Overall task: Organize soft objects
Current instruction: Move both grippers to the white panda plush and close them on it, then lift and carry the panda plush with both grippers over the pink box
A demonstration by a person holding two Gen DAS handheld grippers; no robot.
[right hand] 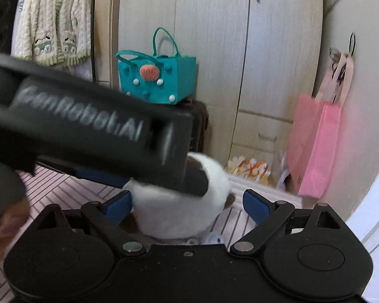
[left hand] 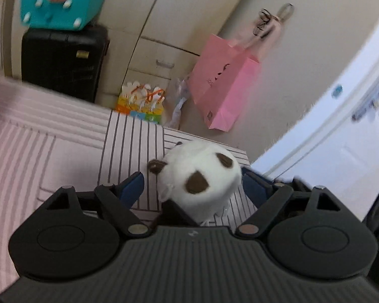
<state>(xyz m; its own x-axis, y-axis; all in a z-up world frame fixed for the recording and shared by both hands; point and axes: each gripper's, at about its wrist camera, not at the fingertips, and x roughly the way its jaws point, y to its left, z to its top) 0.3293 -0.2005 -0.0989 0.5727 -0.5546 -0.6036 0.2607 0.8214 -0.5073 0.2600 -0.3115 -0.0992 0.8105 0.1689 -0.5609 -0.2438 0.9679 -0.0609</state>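
Observation:
A white plush panda (left hand: 202, 176) with dark brown ear and eye patches sits on the pink striped bed cover (left hand: 50, 146). My left gripper (left hand: 193, 184) is open, its blue-padded jaws standing on either side of the plush, the right pad close against it. In the right wrist view the same plush (right hand: 179, 209) lies between the wide-open jaws of my right gripper (right hand: 187, 205). The black body of the left gripper (right hand: 88, 123) crosses this view above the plush and hides its upper part.
A teal felt bag (right hand: 156, 78) stands on a black suitcase (left hand: 63, 60) by the wardrobe. A pink paper bag (left hand: 222, 85) hangs on the wall, a yellow gift bag (left hand: 141, 103) on the floor below. A knitted cardigan (right hand: 53, 22) hangs at left.

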